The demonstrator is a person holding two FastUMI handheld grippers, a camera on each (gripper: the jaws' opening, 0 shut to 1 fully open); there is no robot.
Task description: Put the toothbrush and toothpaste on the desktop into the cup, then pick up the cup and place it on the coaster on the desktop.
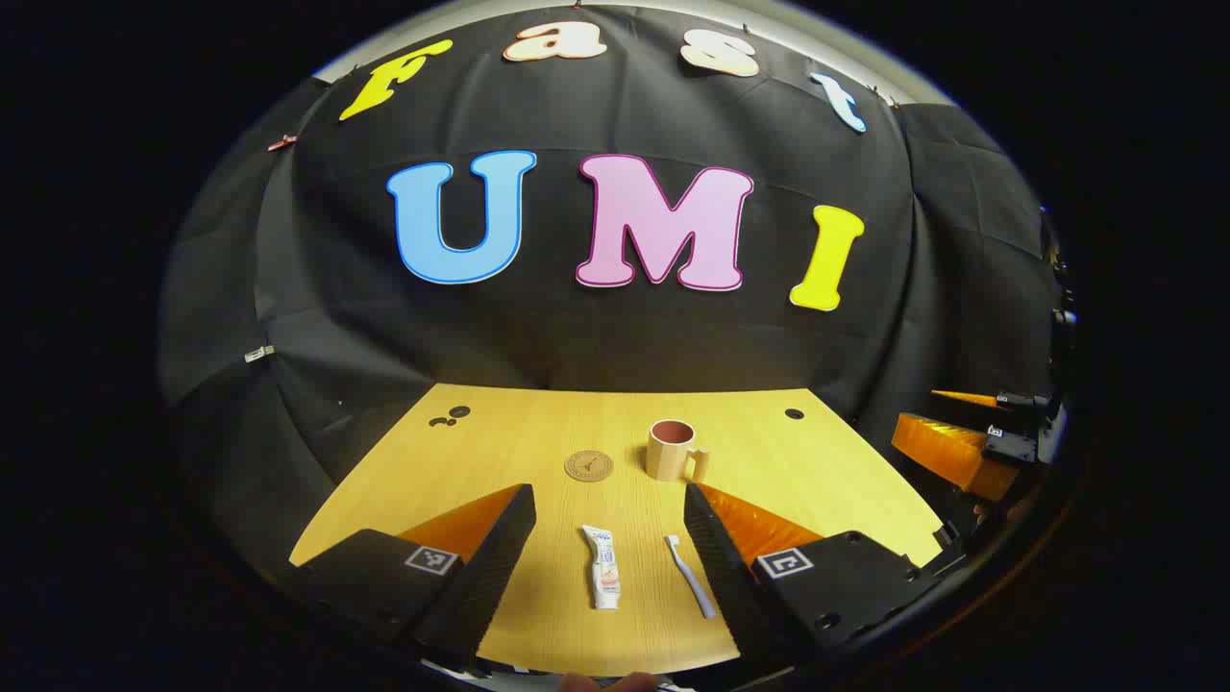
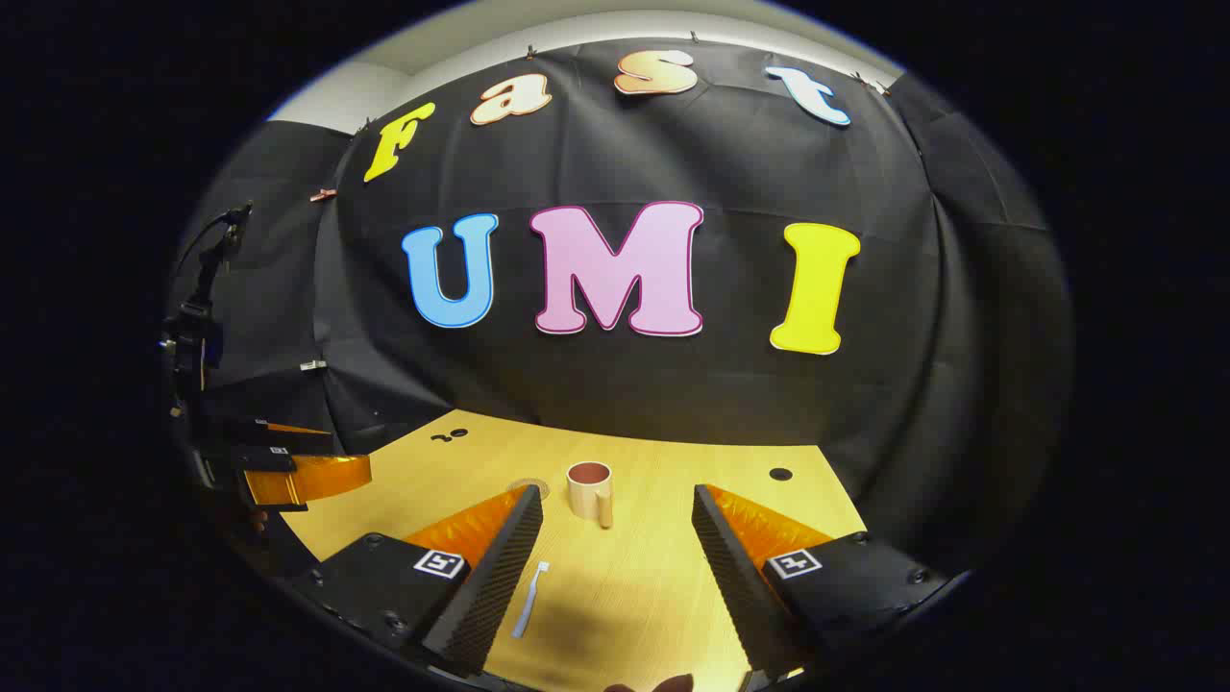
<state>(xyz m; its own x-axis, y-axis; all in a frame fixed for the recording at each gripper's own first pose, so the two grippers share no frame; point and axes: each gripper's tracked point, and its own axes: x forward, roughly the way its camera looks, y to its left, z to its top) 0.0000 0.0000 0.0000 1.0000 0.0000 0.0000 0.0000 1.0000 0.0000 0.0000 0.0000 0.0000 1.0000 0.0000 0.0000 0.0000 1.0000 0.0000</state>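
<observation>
A beige cup (image 1: pixel 674 450) with a dark red inside stands upright on the wooden desktop (image 1: pixel 500 452), handle toward me. Left of it lies a round brown coaster (image 1: pixel 588 466). Nearer me lie a white toothpaste tube (image 1: pixel 602 566) and a white toothbrush (image 1: pixel 690 575), side by side. My left gripper (image 1: pixel 609 524) hovers open above them, with both between its fingers' lines. In the right gripper view the cup (image 2: pixel 589 490) stands ahead, the coaster (image 2: pixel 531 486) peeks past the left finger, and the toothbrush (image 2: pixel 530 598) lies beside that finger. My right gripper (image 2: pixel 617 524) is open and holds nothing.
The desktop has small dark holes at its far left (image 1: pixel 450 416) and far right (image 1: pixel 794 413). Black cloth closes the booth behind and beside the table. The right gripper (image 1: pixel 971 432) shows at the right edge of the left gripper view; the left gripper (image 2: pixel 288 461) shows at the left of the right gripper view.
</observation>
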